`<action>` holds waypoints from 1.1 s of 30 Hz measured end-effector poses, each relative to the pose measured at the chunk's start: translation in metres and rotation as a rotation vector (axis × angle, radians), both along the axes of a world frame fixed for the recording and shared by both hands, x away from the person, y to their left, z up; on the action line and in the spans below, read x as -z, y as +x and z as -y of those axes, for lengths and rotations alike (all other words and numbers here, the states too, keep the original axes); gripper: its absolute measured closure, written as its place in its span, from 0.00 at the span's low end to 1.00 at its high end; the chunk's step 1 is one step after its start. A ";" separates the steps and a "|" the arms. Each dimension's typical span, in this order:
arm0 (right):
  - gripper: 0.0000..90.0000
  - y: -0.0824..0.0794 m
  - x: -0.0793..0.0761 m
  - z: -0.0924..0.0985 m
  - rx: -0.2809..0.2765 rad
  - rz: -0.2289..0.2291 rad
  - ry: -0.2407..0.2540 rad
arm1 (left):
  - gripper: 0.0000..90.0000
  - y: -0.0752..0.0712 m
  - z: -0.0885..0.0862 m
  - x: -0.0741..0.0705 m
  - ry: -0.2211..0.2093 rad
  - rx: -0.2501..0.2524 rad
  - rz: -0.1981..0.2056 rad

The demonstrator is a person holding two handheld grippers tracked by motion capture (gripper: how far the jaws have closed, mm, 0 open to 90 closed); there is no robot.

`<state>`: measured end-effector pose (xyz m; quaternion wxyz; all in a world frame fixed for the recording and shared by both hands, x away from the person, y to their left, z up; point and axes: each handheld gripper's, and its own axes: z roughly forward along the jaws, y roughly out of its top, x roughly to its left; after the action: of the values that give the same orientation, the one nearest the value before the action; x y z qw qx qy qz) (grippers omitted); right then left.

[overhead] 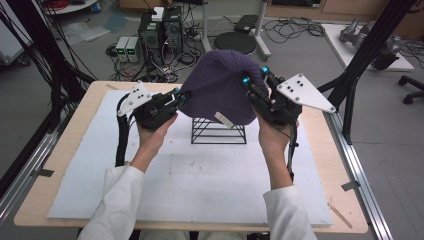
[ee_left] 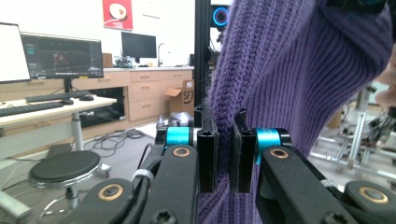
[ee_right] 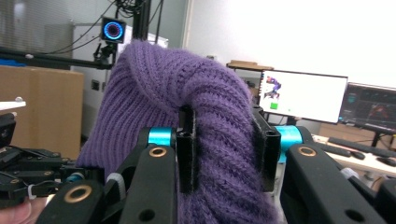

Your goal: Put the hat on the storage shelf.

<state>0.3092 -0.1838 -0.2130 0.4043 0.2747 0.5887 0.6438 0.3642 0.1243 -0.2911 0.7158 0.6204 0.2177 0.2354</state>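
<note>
Purple knit beanie (overhead: 220,85) hangs over black wire rack (overhead: 218,131), hiding its top. Left gripper (overhead: 181,96) pinches the beanie's left edge, jaws nearly closed. Right gripper (overhead: 254,75) clamps a thick fold at its right.

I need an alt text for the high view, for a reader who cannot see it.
Two hand-held tongs, left and right, grip opposite sides of a purple knit beanie above a black wire stand on a white mat covering a wooden table.

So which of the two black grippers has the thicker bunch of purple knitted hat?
The right gripper: it clamps a fat fold of purple knitted hat; the left gripper pinches a thin edge.
</note>
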 end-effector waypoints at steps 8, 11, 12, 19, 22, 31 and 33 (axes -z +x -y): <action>0.76 0.020 -0.009 0.015 0.040 0.044 0.032 | 0.93 0.023 0.021 -0.016 -0.007 -0.005 0.014; 0.76 0.032 -0.012 0.019 0.059 0.052 0.018 | 0.93 0.030 0.027 -0.017 0.002 -0.019 0.028; 0.76 0.035 -0.012 0.020 0.062 0.051 0.014 | 0.93 0.033 0.029 -0.017 0.000 -0.022 0.027; 0.76 0.044 -0.008 0.024 0.076 0.021 0.012 | 0.92 0.041 0.039 -0.005 -0.002 -0.010 0.000; 0.76 0.046 -0.003 0.024 0.076 0.005 0.003 | 0.92 0.041 0.041 0.000 0.008 -0.017 -0.004; 0.76 0.048 0.032 0.015 0.061 -0.070 -0.031 | 0.92 0.040 0.030 0.045 -0.016 -0.021 -0.088; 0.76 0.048 0.040 0.012 0.055 -0.087 -0.037 | 0.92 0.038 0.026 0.055 -0.021 -0.024 -0.101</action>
<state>0.3577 -0.1953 -0.2526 0.4008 0.3110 0.6100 0.6087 0.4021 0.0982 -0.3459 0.7076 0.6212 0.2634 0.2099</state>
